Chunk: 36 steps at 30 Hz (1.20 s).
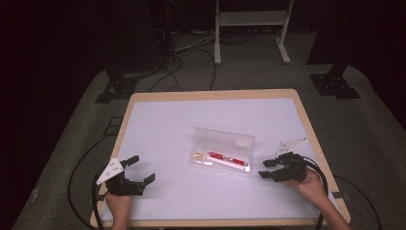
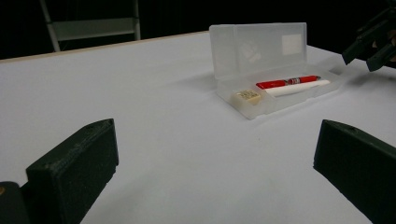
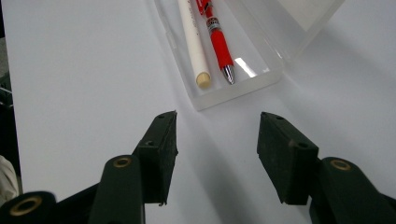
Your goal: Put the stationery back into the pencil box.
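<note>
A white rectangular table with a pale wooden rim (image 1: 125,125) is standing on grey carpet, and everything in play is sitting on its white top. Toward the near half of that surface, a little right of the middle, a clear plastic pencil case (image 1: 223,151) is lying open, its hinged lid (image 2: 258,45) standing up along the far side of its shallow tray.

Inside the tray a long white stick with a cream-coloured end (image 3: 193,41) is lying along the near wall, and a red pen with a silver tip (image 3: 216,38) is lying just beside it on the lid side, the two running lengthwise and nearly parallel. At the tray's left end a small cream block, probably an eraser (image 2: 247,96), is sitting in its own corner.

The left gripper (image 1: 136,168), black with a grey three-cornered plate on top, is hovering near the surface's near left corner, well apart from the case. Its jaws are standing wide apart with nothing but bare white surface between them.

The right gripper (image 1: 265,169) is sitting close to the near right edge, just beside the right end of the case and pointing at it. Its jaws are parted too, gripping nothing; the short end wall of the tray is lying just ahead of the pads (image 3: 166,140), not between them.
</note>
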### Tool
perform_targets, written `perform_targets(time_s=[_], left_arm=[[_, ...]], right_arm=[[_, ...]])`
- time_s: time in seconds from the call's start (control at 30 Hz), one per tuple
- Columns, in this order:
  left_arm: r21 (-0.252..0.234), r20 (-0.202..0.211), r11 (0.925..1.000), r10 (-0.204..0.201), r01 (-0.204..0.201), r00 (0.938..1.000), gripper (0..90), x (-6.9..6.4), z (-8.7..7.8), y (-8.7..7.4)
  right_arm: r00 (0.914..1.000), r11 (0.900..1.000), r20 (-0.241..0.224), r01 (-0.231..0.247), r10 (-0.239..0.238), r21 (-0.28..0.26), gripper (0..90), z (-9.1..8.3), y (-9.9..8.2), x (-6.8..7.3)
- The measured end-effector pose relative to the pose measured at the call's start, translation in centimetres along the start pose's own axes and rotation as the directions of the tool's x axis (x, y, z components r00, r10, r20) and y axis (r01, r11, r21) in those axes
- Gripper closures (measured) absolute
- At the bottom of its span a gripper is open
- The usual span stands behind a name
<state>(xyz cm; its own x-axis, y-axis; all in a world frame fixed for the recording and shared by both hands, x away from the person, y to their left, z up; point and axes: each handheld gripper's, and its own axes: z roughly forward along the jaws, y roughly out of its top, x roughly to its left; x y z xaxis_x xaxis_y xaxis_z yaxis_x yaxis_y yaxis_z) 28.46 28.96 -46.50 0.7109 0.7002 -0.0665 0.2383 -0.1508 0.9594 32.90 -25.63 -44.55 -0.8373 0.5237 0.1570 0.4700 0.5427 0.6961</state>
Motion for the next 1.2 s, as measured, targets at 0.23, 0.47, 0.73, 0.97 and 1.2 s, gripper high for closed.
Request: perform_targets(time_s=[0.23, 0.47, 0.73, 0.97, 1.2], left_arm=[[0.001, -0.001, 1.0000, 0.000, 0.000, 1.0000, 0.0, 0.0, 0.0, 0.0], [0.001, 0.000, 1.0000, 0.001, -0.001, 1.0000, 0.0, 0.0, 0.0, 0.0], [0.001, 0.000, 1.0000, 0.000, 0.000, 1.0000, 0.0, 0.0, 0.0, 0.0], [0.002, -0.001, 1.0000, 0.002, -0.002, 1.0000, 0.0, 0.0, 0.0, 0.0], [0.002, -0.002, 1.0000, 0.002, -0.002, 1.0000, 0.0, 0.0, 0.0, 0.0]], right_arm=[[0.9998, 0.9998, 0.001, -0.018, 0.018, -0.012, 45.3, -0.4, -0.8, 0.1], [0.9993, 0.9991, 0.006, -0.036, 0.037, -0.022, 44.7, -1.0, -1.7, 0.2], [0.9976, 0.9970, 0.004, -0.068, 0.068, -0.036, 43.7, -1.3, -2.8, 0.0], [0.9965, 0.9953, 0.008, -0.083, 0.083, -0.051, 42.8, -1.7, -3.5, 0.1], [0.9954, 0.9935, 0.014, -0.094, 0.095, -0.064, 42.2, -1.9, -4.2, 0.1]])
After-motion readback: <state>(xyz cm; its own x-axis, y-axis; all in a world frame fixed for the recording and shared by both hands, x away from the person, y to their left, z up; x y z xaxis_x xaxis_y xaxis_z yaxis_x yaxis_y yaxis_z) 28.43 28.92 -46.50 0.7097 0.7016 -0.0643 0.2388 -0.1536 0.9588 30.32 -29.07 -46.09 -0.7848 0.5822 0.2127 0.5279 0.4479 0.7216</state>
